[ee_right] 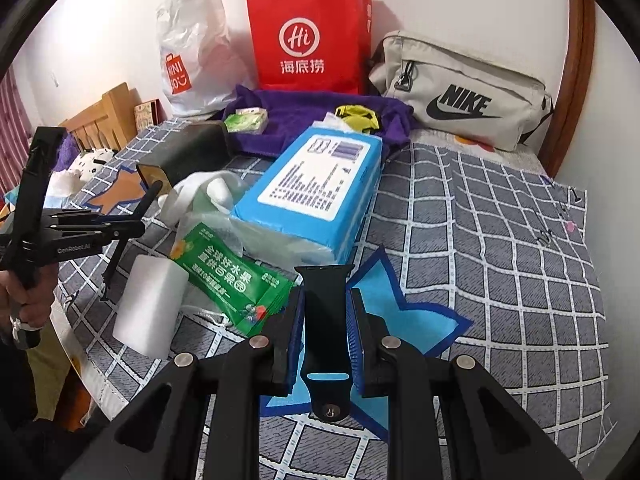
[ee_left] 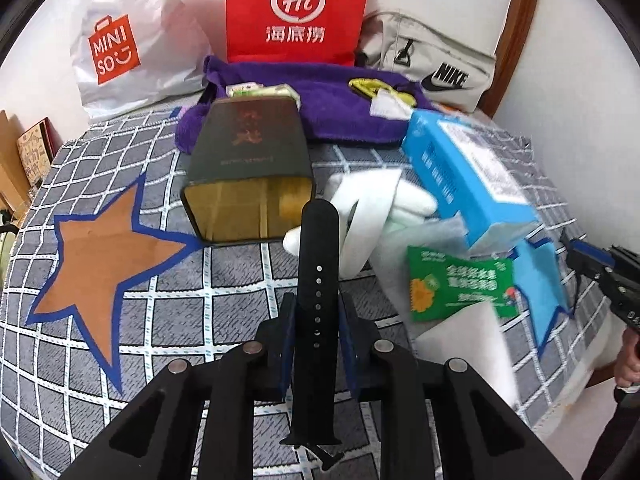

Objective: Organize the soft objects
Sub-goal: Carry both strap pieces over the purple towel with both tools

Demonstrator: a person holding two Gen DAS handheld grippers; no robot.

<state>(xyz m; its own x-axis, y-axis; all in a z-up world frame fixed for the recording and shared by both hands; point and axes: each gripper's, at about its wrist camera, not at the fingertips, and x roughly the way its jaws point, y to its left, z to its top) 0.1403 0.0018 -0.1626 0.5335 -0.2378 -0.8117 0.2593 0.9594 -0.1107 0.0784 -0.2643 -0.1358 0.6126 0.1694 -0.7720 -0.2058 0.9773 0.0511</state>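
The blue tissue pack is motion-blurred; its label print is unreadable.

Home bedroom. Bed with grey checked sheet, star patches sewn on; curved wooden bed frame against white wall. Second wooden headboard at left, plush toy beside it. Everyday household clutter on bed: red paper shopping bag, white plastic Miniso bag, grey Nike waist bag, purple towel, blue tissue pack, green snack packet.
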